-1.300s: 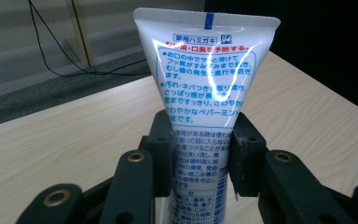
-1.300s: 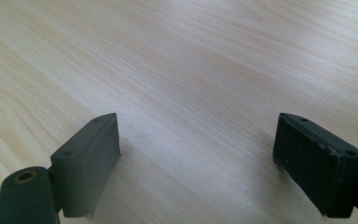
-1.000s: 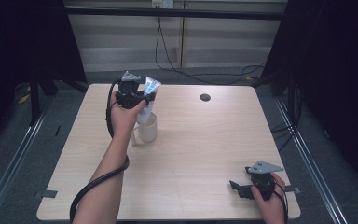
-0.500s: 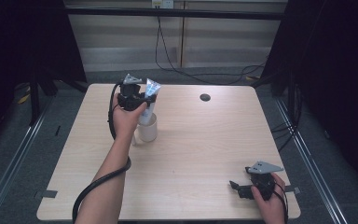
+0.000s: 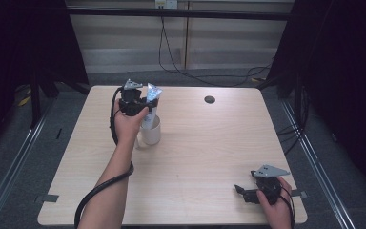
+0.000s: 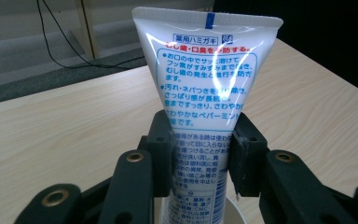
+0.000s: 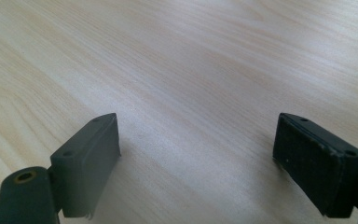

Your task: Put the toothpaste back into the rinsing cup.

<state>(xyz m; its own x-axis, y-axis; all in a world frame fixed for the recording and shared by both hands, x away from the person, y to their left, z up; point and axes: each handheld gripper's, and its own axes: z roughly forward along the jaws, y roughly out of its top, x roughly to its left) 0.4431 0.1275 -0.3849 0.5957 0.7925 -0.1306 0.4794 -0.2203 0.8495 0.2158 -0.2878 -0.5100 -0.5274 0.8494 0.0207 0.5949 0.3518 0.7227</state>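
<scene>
A white toothpaste tube (image 6: 205, 84) with blue and red print stands upright, crimped end up, its lower end inside a white cup (image 5: 151, 131) on the table's left half. My left gripper (image 6: 200, 154) is shut on the tube's middle, both pads pressing its sides; in the high view it (image 5: 143, 102) hangs just above the cup with the tube (image 5: 151, 95) sticking up. My right gripper (image 5: 240, 192) rests near the front right corner of the table, held by a hand. In the right gripper view its jaws stand wide apart (image 7: 196, 158) over bare wood, nothing between them.
The light wooden table (image 5: 205, 143) has a small dark round hole (image 5: 209, 99) near its back edge. A black cable (image 5: 100, 191) trails along the left forearm. Dark curtains flank the table, and cables lie on the floor behind.
The left gripper with the tube has shifted slightly over the cup. The right gripper has kept still.
</scene>
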